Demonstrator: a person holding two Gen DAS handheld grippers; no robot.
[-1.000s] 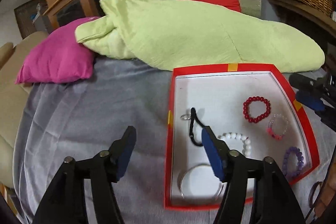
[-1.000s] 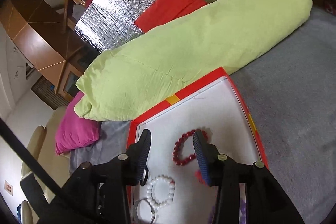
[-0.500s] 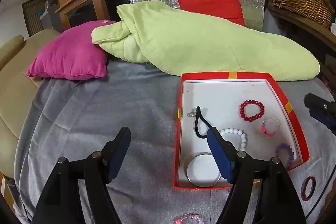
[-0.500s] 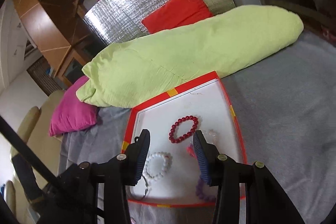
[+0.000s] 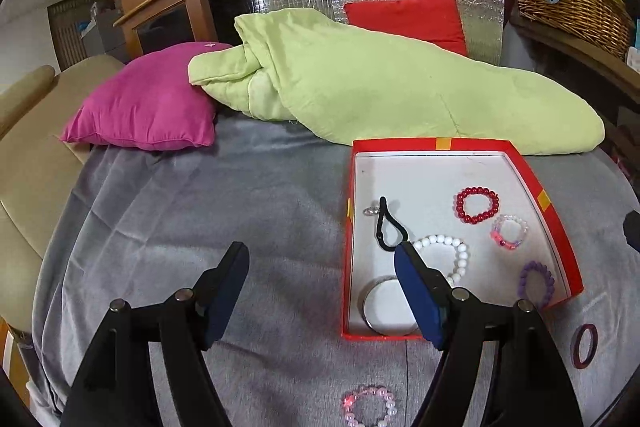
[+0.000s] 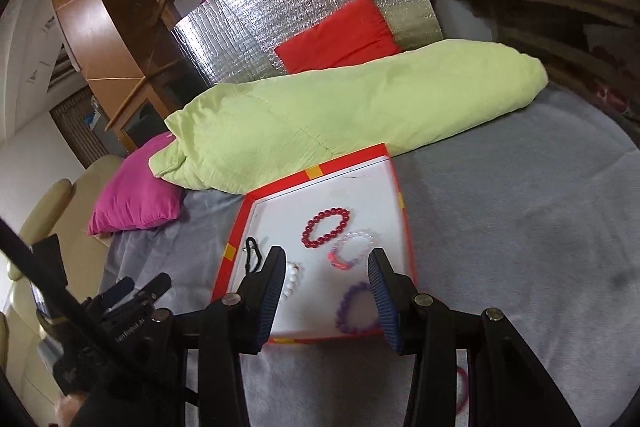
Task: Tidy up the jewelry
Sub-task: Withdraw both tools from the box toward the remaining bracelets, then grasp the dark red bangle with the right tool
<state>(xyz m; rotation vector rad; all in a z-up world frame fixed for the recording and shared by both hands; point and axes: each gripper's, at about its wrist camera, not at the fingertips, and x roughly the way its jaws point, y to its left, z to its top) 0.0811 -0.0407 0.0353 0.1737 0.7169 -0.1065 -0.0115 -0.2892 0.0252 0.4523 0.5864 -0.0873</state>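
Both sets of jaws wide open, nothing held. My left gripper (image 5: pixel 320 291) hangs over the grey bedspread (image 5: pixel 200 219) just off the left wall of the red box (image 5: pixel 347 267); my right gripper (image 6: pixel 328 291) sits above the box's near edge. Box already holds a red bead bracelet (image 5: pixel 478 205), a clear-pink one (image 5: pixel 509 233), a purple one (image 5: pixel 537 283), a white bead bracelet (image 5: pixel 442 253), a silver bangle (image 5: pixel 382 303) in the near-left corner and a black cord with ring (image 5: pixel 386 227). Two pieces are outside it: a pink bead bracelet (image 5: pixel 370 407) on the spread before the box's near edge, and a dark maroon ring (image 5: pixel 584 345) off its near-right corner. My guess for the next step: left takes the pink one. Come straight down, one finger inside the loop, one outside, pinch the beads and not the cloth, since soft fabric will bunch up. Clear the box wall before release, drop into the free far half. Green quilt (image 5: pixel 400 91) butts the far edge; magenta pillow (image 5: pixel 144 107) well clear at far left.
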